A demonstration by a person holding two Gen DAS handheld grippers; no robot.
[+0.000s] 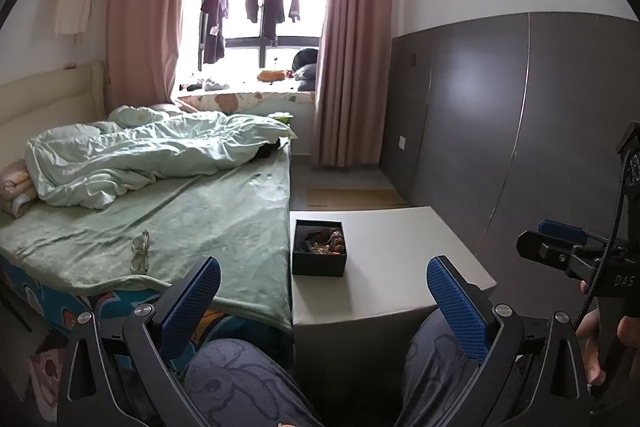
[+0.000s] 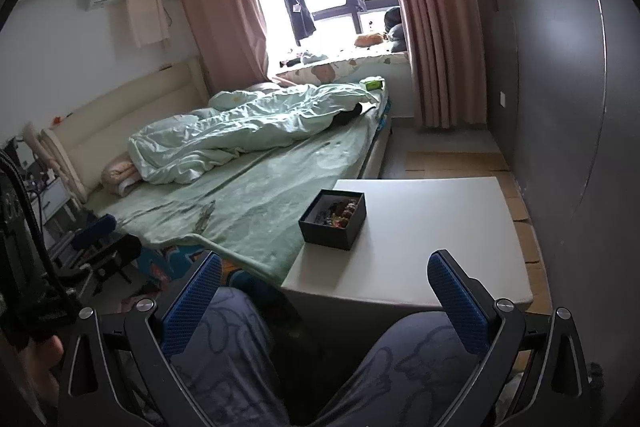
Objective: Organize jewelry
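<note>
A bedroom w/ pink curtains (image 1: 352, 39) and a green-sheeted bed (image 1: 208, 211) was seen. A small black square box (image 1: 319, 247) of mixed jewelry (image 1: 326, 241) was set on the white low table (image 1: 404, 251), near its bed-side edge. Left gripper (image 1: 323, 291) and right gripper (image 2: 325, 287) were held spread apart, empty, over the knees.
</note>
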